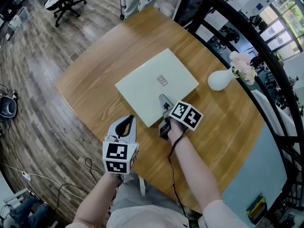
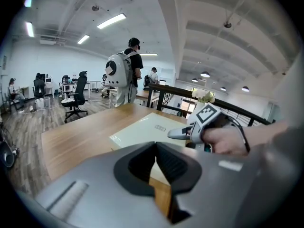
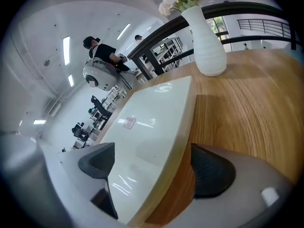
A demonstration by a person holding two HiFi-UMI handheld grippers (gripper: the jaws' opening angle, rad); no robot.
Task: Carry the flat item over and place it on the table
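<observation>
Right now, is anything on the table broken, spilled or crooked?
Nothing stands out. The flat white item lies flat on the wooden table, with no damage showing. The white vase stands upright with its flowers in it. Nothing is spilled.

Wooden table [image 1: 90,87], rounded edge, light grain. Lying flat on top, approx ctr: flat white item [image 1: 147,82] w/ small label on upper face. Standing upright nr the railing-side edge, apart from it: white vase [image 1: 218,80] w/ pale flowers [image 1: 242,65].

Glossy smooth flat item [image 1: 156,84]; wood-grain table [image 1: 95,82]; matt vase [image 1: 218,80].
</observation>
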